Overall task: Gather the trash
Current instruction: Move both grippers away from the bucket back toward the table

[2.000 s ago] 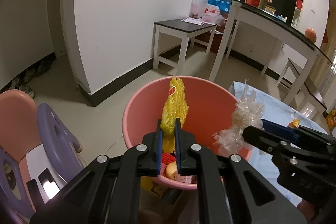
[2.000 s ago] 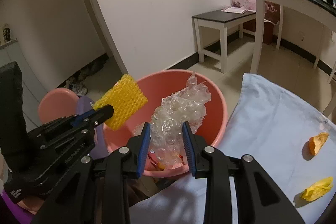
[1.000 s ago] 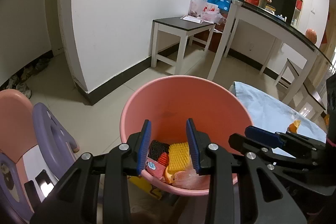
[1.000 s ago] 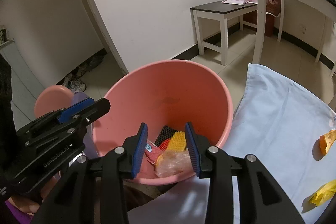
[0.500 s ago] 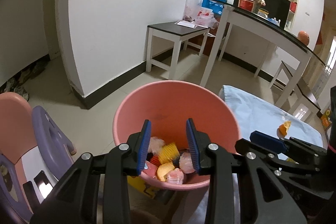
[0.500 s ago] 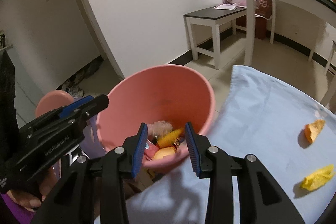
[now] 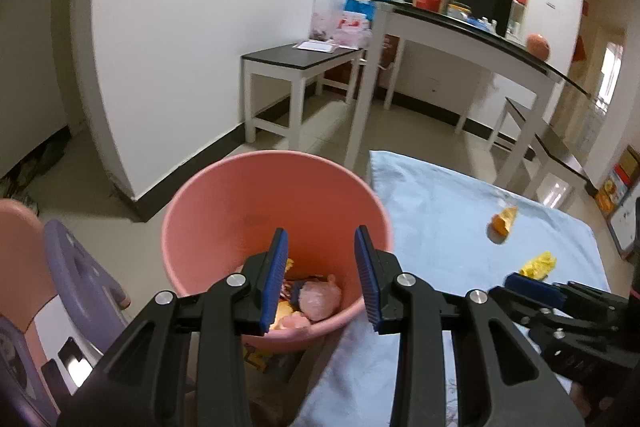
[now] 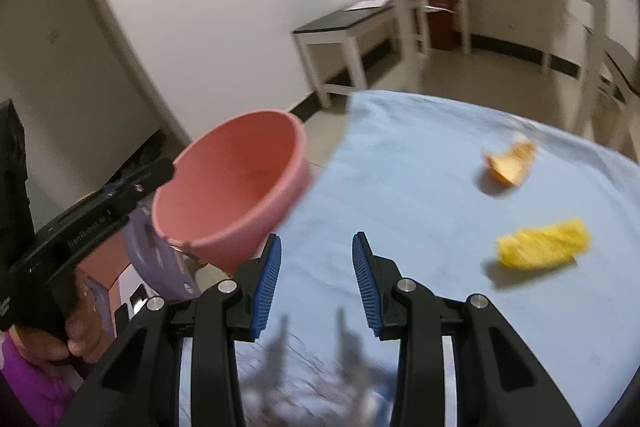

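Showing both tongs empty with jaws apart: left tongs (image 7: 320, 267) above the pink bin (image 7: 224, 195), which holds wrappers and sits off the counter's (image 8: 400, 187) left edge; right tongs (image 8: 316, 267) over the blue-clothed counter. Orange peel (image 8: 508, 165) and yellow foam net (image 8: 544, 243) lie toward its right edge. Lettering on the left tongs' side is blurred, unreadable.

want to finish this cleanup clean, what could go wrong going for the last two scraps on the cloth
The yellow scrap lies flat on the blue cloth, so the open right gripper may pinch fabric and drag it. The pink bin sits against the cloth's edge, so a tug could disturb it. The orange peel looks curled and may slip.
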### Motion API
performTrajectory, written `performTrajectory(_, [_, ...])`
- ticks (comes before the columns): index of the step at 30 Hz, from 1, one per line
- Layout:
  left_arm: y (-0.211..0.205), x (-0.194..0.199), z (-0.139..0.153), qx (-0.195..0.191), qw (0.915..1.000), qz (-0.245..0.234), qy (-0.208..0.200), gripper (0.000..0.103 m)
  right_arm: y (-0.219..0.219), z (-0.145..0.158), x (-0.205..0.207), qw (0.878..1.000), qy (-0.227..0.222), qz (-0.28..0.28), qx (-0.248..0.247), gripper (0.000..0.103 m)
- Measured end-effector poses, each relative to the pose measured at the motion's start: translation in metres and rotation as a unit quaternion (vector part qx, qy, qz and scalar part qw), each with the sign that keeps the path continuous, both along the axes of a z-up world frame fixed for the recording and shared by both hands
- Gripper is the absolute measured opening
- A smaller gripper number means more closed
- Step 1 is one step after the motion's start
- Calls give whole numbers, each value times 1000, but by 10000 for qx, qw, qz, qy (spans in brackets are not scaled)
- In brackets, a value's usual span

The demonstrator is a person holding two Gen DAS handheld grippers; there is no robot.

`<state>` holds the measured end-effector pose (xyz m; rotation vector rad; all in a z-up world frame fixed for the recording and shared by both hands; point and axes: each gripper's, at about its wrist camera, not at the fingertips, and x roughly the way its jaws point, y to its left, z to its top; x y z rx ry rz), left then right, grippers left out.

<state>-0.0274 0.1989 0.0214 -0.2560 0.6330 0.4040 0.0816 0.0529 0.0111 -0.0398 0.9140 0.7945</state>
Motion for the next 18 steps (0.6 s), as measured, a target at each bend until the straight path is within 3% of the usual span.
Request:
performTrajectory(12, [-40,25,-8,43,9978,-665,22,35,-118,-20,29,9856,676,-1538,181,47])
performTrajectory(18, [-49,35,-16,46,9965,-834,94,35,-131,-30,56,9724,1226,-1886,618,55])
